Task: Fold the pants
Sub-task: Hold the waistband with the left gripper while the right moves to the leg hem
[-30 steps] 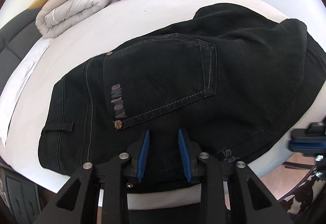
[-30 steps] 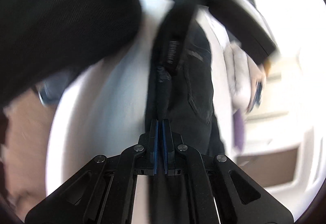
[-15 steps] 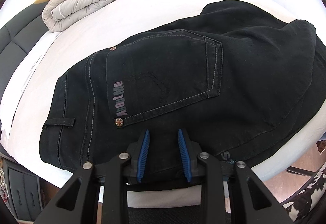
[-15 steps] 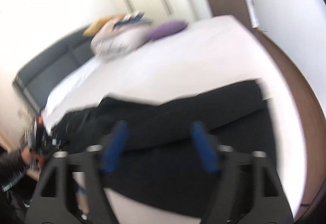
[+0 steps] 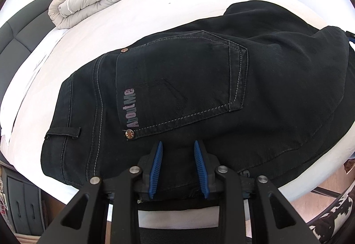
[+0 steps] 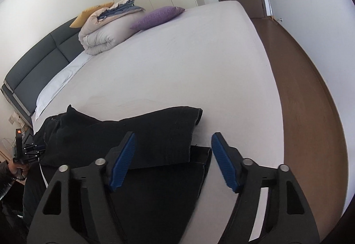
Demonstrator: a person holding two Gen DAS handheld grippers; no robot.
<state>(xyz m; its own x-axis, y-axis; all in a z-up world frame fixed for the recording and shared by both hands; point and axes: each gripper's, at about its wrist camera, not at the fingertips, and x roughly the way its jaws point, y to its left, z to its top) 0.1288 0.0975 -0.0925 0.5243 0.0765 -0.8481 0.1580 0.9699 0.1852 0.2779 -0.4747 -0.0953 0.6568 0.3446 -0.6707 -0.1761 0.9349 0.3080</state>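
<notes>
Since the earlier frame, right gripper (image 6: 173, 159) has released the leg fold; its jaws, just closing, stand apart over pants (image 5: 199, 97) at the bed's (image 6: 177, 62) near edge. Left gripper (image 5: 178, 169) pins the waist end, fabric between its parted pads; clamping unclear.

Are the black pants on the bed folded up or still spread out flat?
Folded, at least partly. The pants have one leg section doubled over on top of another layer, its hem edge lying across the lower cloth on the bed.
</notes>
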